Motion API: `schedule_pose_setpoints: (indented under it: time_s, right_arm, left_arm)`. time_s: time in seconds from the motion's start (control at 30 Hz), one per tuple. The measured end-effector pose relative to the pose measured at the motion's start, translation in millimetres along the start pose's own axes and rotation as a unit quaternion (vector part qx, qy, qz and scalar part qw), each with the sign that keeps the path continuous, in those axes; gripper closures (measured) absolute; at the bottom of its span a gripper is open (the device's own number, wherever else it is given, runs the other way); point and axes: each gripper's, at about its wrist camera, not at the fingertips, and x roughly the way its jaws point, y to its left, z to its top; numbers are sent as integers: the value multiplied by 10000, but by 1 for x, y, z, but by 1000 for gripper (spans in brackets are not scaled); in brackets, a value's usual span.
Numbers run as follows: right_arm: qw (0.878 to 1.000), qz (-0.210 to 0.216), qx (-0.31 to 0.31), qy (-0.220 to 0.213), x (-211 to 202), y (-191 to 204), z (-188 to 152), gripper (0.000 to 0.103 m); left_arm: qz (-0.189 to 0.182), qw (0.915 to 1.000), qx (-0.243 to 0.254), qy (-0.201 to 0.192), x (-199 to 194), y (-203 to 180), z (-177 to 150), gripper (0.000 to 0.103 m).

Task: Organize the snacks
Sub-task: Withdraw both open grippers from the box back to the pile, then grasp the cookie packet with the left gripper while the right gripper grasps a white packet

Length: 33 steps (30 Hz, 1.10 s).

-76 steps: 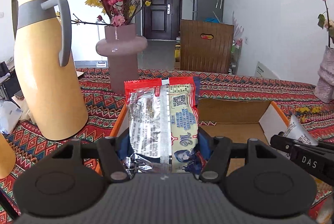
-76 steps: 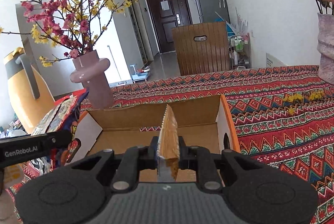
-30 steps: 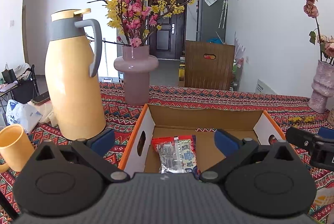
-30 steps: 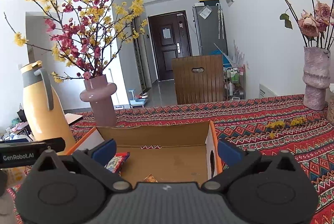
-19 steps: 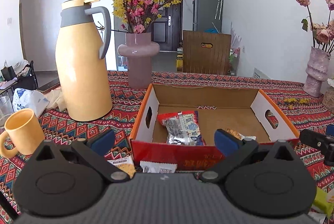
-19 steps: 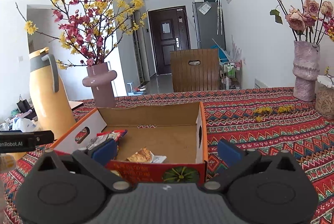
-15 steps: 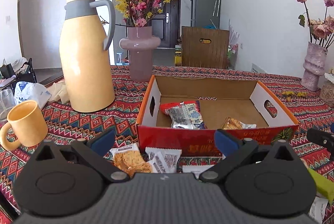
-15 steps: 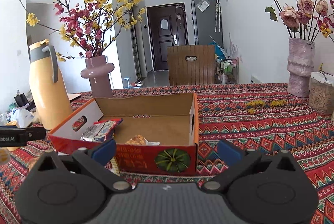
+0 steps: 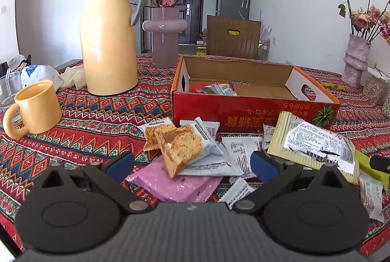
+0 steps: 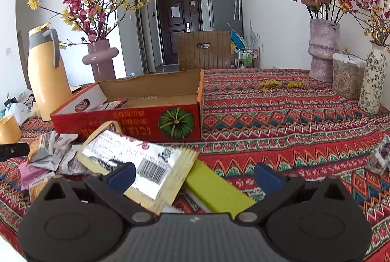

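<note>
- Jaws on the left gripper [image 9: 191, 162] stand wide apart with nothing between them, hanging above the heap of snack packets in front of the box [image 9: 253, 113].
- Jaws on the right gripper [image 10: 195, 173] are likewise spread and hold nothing, above the right end of that heap.
- Landmark: the red cardboard box sits on the counter [image 10: 280, 115], which is covered by a patterned cloth; its top is open and a pumpkin picture marks its front right corner.
- Inside the box, by its left wall, lies a silver and red packet [image 9: 217, 88]; from this low angle the rest of the box floor is mostly hidden.
- Just in front of the box, left of centre, a cracker packet [image 9: 181, 146] lies on a white wrapper, with a pink packet [image 9: 175, 182] under both.
- In front of the box's right half lies a beige packet [image 10: 136, 162] with a silver label, tilted, overlapping a flat green packet [image 10: 217, 188].
- More small white wrappers [image 9: 240, 152] lie between these two groups.
- Left of the box stand a tall yellow jug [image 9: 109, 35] and, nearer the camera, a yellow mug [image 9: 36, 108].
- Behind the box's left corner is a pink vase [image 9: 164, 40] of blossom branches.
- Well to the right of the box stand a rough pink vase [image 10: 323, 49] of roses, a clear jar [image 10: 347, 74] and a flowered vase [image 10: 373, 81].
</note>
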Motion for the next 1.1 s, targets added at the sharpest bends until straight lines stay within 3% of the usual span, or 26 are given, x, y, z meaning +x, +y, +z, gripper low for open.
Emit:
schedule_pose_setpoints:
  time_s: [0.2, 0.43, 0.6, 0.77, 0.83, 1.1]
  right_arm:
    - [9995, -7, 134, 292, -6, 13, -23, 0]
    - [9980, -294, 118, 556, 0, 29, -42, 18]
    - [9971, -556, 98, 511, 1, 32, -45, 26]
    - [9970, -645, 35, 431, -4, 29, -47, 54]
    - [9975, -584, 41, 393, -6, 28, -48, 60]
    - [9990, -403, 152, 82, -17, 20, -46, 63]
  left_arm:
    - [-68, 10000, -30, 46, -6, 2, -8, 0]
    - [-139, 9998, -26, 151, -7, 0, -17, 0]
    - [-170, 9997, -69, 172, -11, 0, -20, 0]
    - [-205, 9995, -71, 230, -11, -3, -22, 0]
    - [-233, 9993, -62, 282, -11, -6, -23, 0]
    - [-259, 9969, -96, 730, 3, -21, -23, 0]
